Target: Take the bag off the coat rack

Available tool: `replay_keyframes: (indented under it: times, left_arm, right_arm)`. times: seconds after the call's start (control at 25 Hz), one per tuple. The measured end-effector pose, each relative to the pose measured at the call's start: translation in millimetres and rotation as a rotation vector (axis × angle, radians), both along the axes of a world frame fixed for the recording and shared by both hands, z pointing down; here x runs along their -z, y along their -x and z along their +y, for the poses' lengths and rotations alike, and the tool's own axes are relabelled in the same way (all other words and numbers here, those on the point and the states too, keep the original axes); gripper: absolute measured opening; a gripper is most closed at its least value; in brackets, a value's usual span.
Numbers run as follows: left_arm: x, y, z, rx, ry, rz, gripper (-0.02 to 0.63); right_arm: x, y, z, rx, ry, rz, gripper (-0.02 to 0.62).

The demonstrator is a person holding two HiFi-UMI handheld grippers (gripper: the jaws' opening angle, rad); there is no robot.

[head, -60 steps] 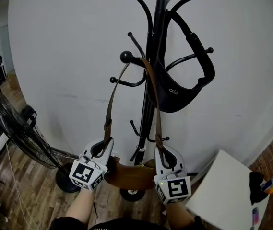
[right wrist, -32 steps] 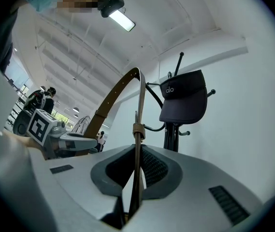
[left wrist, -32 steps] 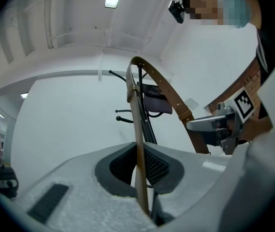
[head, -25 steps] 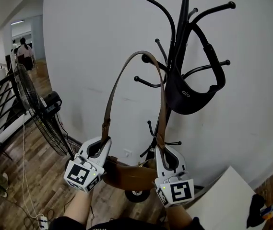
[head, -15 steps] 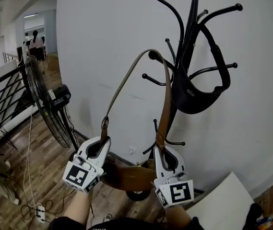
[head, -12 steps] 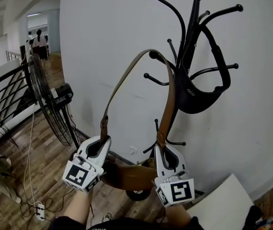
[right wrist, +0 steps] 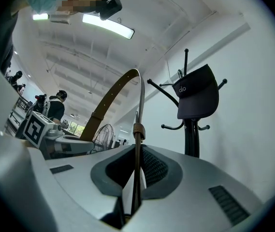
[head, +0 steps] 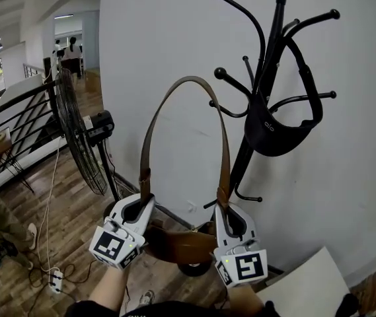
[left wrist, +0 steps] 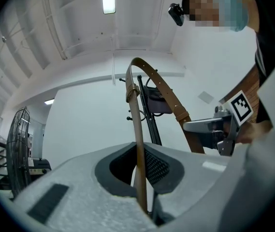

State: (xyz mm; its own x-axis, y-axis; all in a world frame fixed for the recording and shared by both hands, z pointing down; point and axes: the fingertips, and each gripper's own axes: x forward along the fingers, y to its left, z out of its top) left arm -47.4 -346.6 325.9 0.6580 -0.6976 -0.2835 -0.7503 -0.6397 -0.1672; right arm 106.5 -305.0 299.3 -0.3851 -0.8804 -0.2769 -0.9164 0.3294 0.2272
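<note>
Head view: strap [head: 182, 83] has lifted off its hook and now arches clear of the coat rack [head: 270, 71]; bag [head: 178, 244] hangs below, partly hidden; task looks nearly done.
Left gripper view: left gripper [left wrist: 140, 187] clenched on the strap; bag body out of sight.
Right gripper view: right gripper [right wrist: 135, 187] clamped on the strap's other side; coat rack stands apart.

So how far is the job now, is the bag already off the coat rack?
Mostly done. The brown strap arches free beside the coat rack, on no hook. In hand: the left gripper and right gripper are each shut on one side of it, the bag hanging between them. Left: probably only carrying it away.
</note>
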Motion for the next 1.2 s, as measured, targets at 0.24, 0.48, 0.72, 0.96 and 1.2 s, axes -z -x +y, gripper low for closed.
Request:
replay_keyframes:
  times: [0.24,0.48,0.72,0.96,1.2]
  left_arm:
    - [-26,14,15,0.05,0.061,-0.013,0.012]
    - [-59,28,36,0.093,0.141,-0.037,0.012]
    - [-87,36,56,0.13,0.193,-0.013,0.012]
    - [-117,38,78,0.15,0.237,-0.029,0.012]
    - [-151,37,99,0.169,0.342,-0.022,0.012]
  right_arm:
    - [-28,10,6,0.045,0.063,-0.015,0.028]
    - [-62,23,15,0.095,0.135,-0.022,0.028]
    - [-96,26,26,0.129,0.213,-0.033,0.028]
    - [-124,29,40,0.158,0.279,-0.029,0.028]
    - [-154,32,52,0.191,0.346,-0.014,0.028]
